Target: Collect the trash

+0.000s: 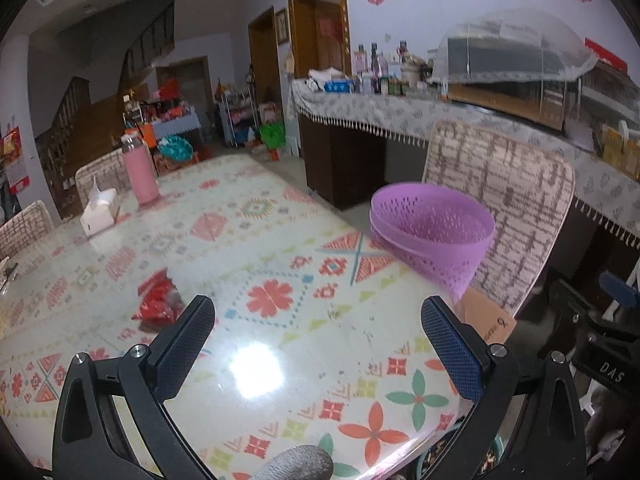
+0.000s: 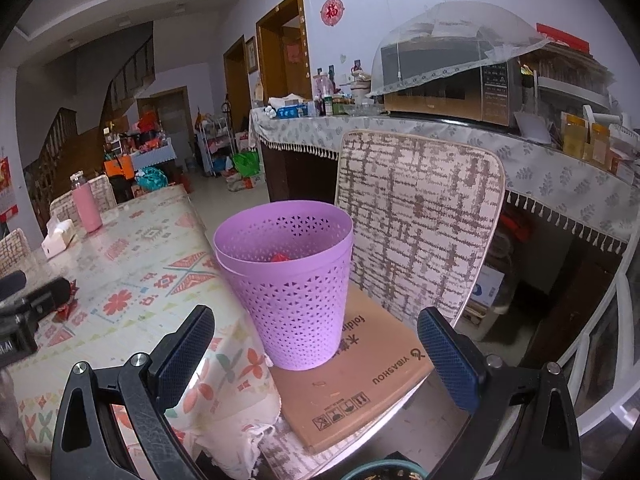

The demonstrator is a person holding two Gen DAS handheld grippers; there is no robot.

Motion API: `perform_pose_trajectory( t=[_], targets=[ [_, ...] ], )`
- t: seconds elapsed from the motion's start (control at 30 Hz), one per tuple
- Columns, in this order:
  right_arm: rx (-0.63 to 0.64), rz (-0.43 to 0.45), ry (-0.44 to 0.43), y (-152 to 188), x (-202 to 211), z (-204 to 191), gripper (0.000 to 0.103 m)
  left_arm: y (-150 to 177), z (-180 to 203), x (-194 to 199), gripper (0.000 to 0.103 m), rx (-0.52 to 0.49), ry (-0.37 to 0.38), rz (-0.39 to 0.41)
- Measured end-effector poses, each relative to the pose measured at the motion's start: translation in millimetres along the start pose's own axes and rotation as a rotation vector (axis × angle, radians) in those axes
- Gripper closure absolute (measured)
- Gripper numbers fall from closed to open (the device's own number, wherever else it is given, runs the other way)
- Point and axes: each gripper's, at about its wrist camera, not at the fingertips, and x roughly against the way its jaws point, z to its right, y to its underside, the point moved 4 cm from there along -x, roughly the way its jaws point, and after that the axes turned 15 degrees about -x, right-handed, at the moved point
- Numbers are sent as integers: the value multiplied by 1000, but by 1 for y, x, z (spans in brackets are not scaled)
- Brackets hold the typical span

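Observation:
A purple perforated waste basket (image 2: 290, 280) stands on a cardboard box (image 2: 360, 376) on a chair seat beside the table; something red (image 2: 280, 257) lies inside it. It also shows in the left wrist view (image 1: 432, 236). A crumpled red wrapper (image 1: 158, 300) lies on the patterned tablecloth (image 1: 260, 264), just ahead and left of my left gripper (image 1: 316, 344), which is open and empty above the table. My right gripper (image 2: 316, 352) is open and empty, a short way in front of the basket. The left gripper shows at the left edge of the right wrist view (image 2: 32, 304), by the wrapper (image 2: 66, 304).
A pink bottle (image 1: 140, 172) and a white tissue box (image 1: 100, 212) stand at the table's far end. A patterned chair back (image 2: 416, 224) rises behind the basket. A sideboard (image 2: 440, 128) with bottles and a net-covered microwave runs along the right wall.

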Motion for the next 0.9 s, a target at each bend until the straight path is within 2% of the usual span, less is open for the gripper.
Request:
perform_pose_trajectory(
  t=[0.17,0.9],
  targets=[
    [-5,-29,-11,4,-9,1,0,6,3,-11,0,-5,7,-35],
    [3,-61,-15,9,-23,1,0,11,7,-26,0,-30,22,-66]
  ],
)
